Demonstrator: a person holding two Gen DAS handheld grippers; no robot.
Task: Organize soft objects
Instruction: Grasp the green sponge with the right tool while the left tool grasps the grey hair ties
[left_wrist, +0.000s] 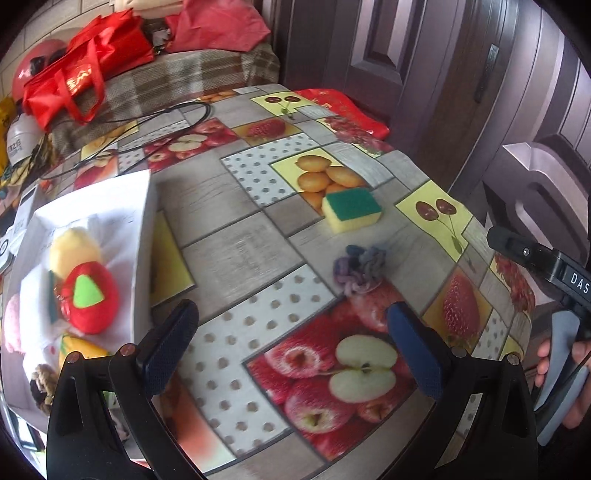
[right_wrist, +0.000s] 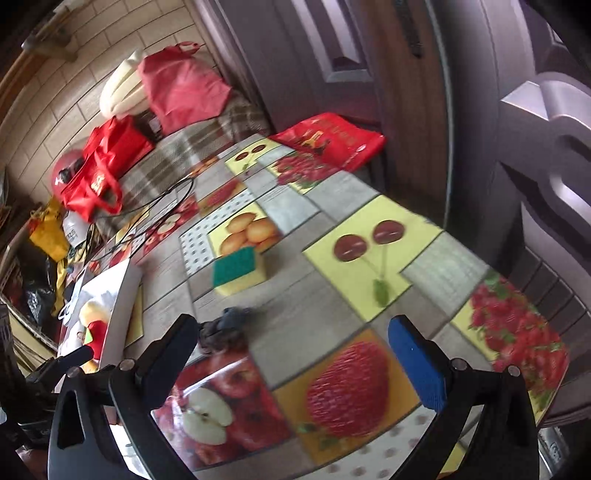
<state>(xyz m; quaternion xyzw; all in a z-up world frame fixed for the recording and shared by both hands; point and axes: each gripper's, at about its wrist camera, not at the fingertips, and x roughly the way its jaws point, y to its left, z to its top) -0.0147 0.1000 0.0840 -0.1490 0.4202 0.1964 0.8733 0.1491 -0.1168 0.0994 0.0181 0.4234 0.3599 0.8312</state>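
With both claws wide and empty, I'd drop my right gripper straight over the scrunchie near the sponge (soft, so pinch its middle), then carry it to the box.

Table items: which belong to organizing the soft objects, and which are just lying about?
Job: sponge, scrunchie, white box holding red plush, yellow plush.
Lying about: red tote bag, black cable, flat red bag.

Soft daylight, fisheye-bent edges, dark corners, right view motion-blurred
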